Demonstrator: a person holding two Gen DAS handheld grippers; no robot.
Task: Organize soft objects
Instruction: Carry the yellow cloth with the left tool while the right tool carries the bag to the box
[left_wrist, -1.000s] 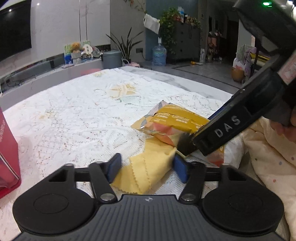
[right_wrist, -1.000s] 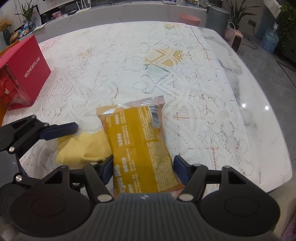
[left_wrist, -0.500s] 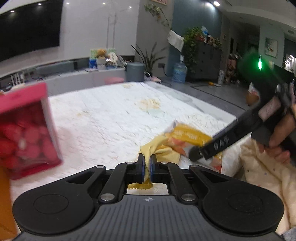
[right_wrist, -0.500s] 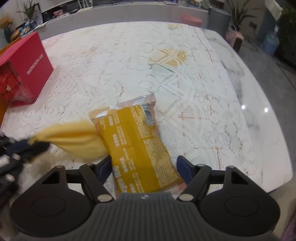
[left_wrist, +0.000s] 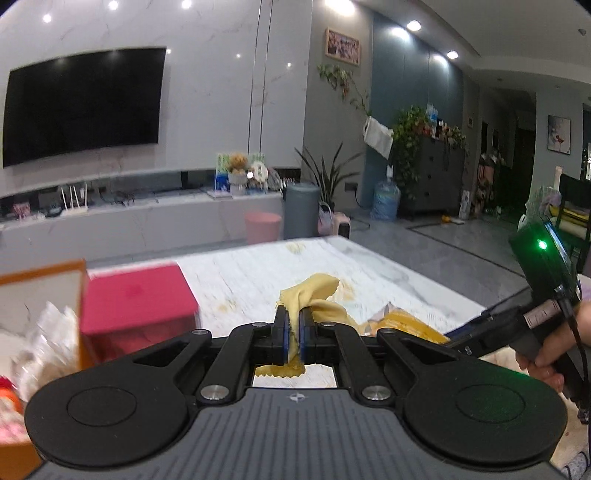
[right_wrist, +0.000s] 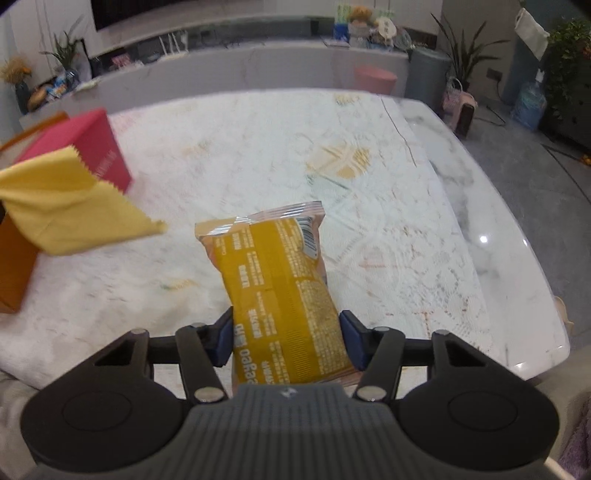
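Yellow cloth (left_wrist: 309, 295) pinched tight in left gripper (left_wrist: 291, 341), lifted off the surface (right_wrist: 258, 155) toward red box (right_wrist: 79, 149) at 10 o'clock; right gripper (right_wrist: 286, 339) fingers just closing onto snack bag (right_wrist: 280, 284), slick film could slip
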